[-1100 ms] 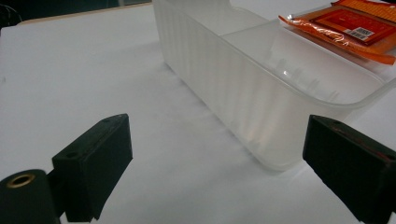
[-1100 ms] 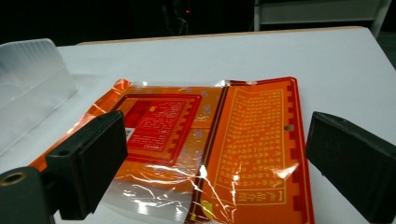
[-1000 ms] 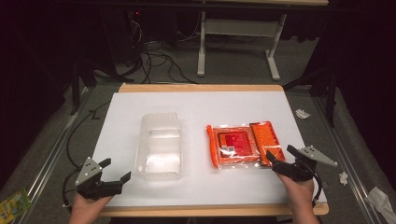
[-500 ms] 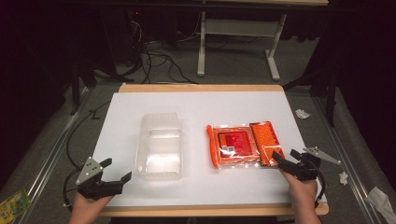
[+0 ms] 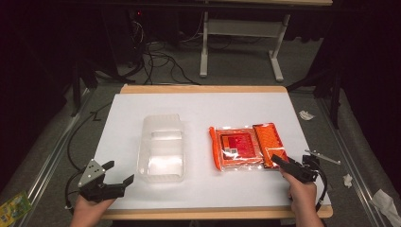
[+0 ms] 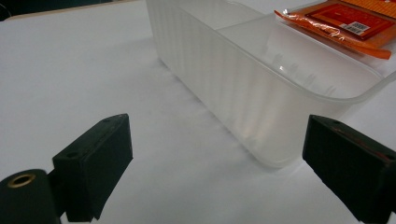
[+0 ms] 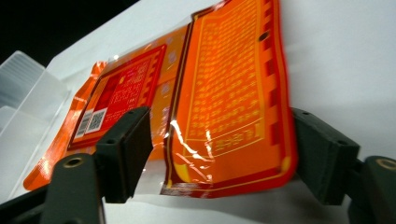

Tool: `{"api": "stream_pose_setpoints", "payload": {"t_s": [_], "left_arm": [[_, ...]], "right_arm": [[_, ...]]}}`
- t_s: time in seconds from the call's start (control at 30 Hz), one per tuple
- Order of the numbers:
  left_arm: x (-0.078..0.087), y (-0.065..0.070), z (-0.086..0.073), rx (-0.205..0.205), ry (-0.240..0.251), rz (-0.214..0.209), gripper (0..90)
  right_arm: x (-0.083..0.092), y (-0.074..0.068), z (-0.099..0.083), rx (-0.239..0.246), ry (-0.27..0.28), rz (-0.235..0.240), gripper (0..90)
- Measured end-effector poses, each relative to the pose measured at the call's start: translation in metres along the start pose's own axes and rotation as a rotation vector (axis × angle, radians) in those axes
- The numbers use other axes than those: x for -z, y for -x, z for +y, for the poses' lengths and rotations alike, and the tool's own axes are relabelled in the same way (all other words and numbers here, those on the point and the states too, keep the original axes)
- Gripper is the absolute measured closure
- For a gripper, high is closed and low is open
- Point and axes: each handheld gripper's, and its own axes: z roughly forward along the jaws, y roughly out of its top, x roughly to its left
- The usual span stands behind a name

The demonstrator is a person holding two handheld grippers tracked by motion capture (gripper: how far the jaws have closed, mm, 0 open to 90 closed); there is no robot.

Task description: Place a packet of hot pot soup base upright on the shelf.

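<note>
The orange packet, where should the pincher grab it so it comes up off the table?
Probably by its near right corner. The orange packet lies flat, so there is little to pinch except an edge, and in the right gripper view that corner curls up off the table. The right gripper, jaws open, already straddles it from the person's side.

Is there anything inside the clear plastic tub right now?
Nothing visible: the clear tub looks empty in the high view and the left gripper view, its bottom bare. The orange packet lies beside it on the table, not inside.
</note>
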Motion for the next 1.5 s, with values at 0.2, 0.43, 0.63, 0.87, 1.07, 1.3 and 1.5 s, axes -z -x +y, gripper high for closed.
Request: {"api": "stream_pose_setpoints", "payload": {"t_s": [0.2,0.43,0.63,0.87,1.07,1.3,1.5], "left_arm": [[-0.002,0.001,0.0,-0.003,-0.007,-0.006,9.0],[-0.005,0.002,-0.001,-0.011,-0.019,-0.013,9.1],[-0.005,0.002,-0.001,-0.01,-0.017,-0.012,9.1],[-0.003,0.001,0.0,-0.005,-0.009,-0.012,9.1],[0.0,0.001,0.0,0.012,0.012,-0.006,9.1],[0.003,0.0,0.001,0.017,0.027,-0.003,9.2],[0.005,-0.002,0.0,0.027,0.039,-0.001,9.1]], "right_arm": [[-0.008,-0.01,-0.002,0.007,-0.009,-0.001,34.0],[-0.015,-0.024,-0.006,0.07,0.01,-0.025,55.0],[-0.018,-0.025,-0.006,0.066,0.014,-0.101,72.1],[-0.016,-0.026,-0.004,0.094,0.062,-0.14,90.0],[-0.004,-0.04,0.003,0.194,0.155,-0.124,90.0],[0.009,-0.081,0.02,0.333,0.272,-0.072,90.0],[0.011,-0.108,0.032,0.392,0.318,0.005,90.0]]}}
